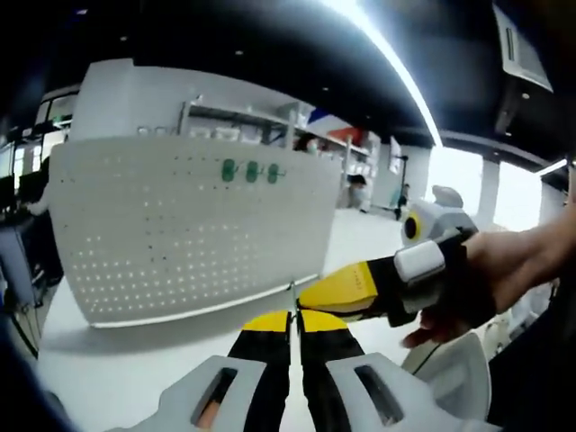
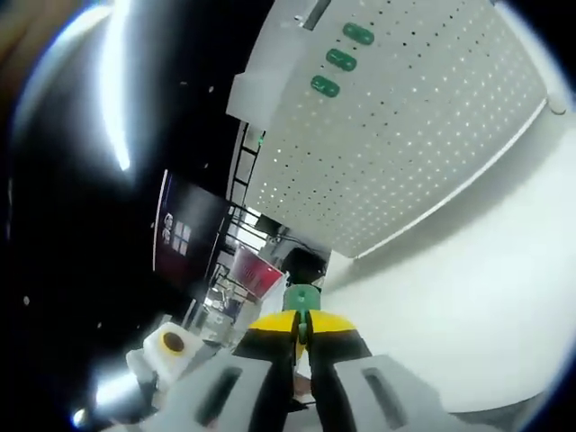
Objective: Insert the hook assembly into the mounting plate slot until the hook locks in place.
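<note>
Your left gripper (image 1: 294, 317) has its yellow-tipped jaws pressed together, and a thin metal pin rises from the seam between them; whether it is actually pinched there, you cannot tell. Just beyond and to the right of those tips, your right gripper (image 1: 346, 288) reaches in, held by your hand (image 1: 490, 279), its yellow tip near the left one. Farther ahead stands the white pegboard (image 1: 180, 225), upright on the white table (image 1: 360, 238), with three green hooks (image 1: 250, 171) in a row near its top edge.

Your right gripper (image 2: 302, 326) is clamped on a green hook piece (image 2: 302, 299), which sticks out just past its tips. Beyond it, the pegboard (image 2: 414, 126) tilts across the view, its three green hooks (image 2: 340, 60) well apart from the held piece.
</note>
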Available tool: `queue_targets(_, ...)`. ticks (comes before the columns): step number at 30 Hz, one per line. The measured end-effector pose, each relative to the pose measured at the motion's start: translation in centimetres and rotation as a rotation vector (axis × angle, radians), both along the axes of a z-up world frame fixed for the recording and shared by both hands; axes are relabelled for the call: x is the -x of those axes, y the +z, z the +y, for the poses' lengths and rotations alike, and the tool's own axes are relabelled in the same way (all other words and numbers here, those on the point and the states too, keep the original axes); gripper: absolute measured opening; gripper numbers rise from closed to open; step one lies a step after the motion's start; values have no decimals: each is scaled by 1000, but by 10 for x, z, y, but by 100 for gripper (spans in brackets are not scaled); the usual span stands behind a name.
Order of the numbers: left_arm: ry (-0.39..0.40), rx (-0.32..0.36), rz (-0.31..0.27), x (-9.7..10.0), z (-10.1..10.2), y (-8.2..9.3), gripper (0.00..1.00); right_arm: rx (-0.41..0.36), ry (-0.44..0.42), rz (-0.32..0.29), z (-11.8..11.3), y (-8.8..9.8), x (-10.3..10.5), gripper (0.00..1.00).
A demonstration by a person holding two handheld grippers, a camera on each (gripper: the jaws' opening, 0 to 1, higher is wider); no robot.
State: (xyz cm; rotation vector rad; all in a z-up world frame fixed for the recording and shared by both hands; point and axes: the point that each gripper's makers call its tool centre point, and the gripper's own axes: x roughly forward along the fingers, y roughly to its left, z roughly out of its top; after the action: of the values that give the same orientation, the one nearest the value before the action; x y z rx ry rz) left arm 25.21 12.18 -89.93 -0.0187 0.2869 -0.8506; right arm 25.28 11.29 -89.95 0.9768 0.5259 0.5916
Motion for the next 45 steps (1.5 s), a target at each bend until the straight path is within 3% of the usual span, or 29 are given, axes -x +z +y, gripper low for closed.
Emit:
queue_targets(6, -6, -19, -17, 1, 1, 2, 3, 2, 5, -6, 2, 2, 2, 0)
queue_targets(11, -11, -17, -6, 0, 5, 3, 5, 49, 39, -62, 7, 9, 0, 0)
queue_targets(17, -24, 8, 6, 0, 8, 7, 33, 166, 85, -156, 10, 16, -3, 0)
queue_targets(21, -37, 12, 15, 1, 12, 9, 51, 287, 141, -258, 14, 21, -3, 0)
queue_targets(24, -57, 31, 62, 5, 14, 5, 64, 481, 194, -327, 12, 8, -5, 0)
queue_targets(29, -57, 48, 89, 8, 16, 3, 78, 525, 211, -350, 12, 5, -7, 0)
queue_targets(33, -53, 54, 110, 11, 18, 2, 85, 627, 227, -385, 8, 1, -10, 0)
queue_targets(42, -28, 112, 129, 10, 21, 10, 98, 720, 199, -455, 5, 4, -16, 0)
queue_targets(45, 2, 96, 119, 6, 25, 10, 100, 767, 174, -498, 5, 6, -19, 0)
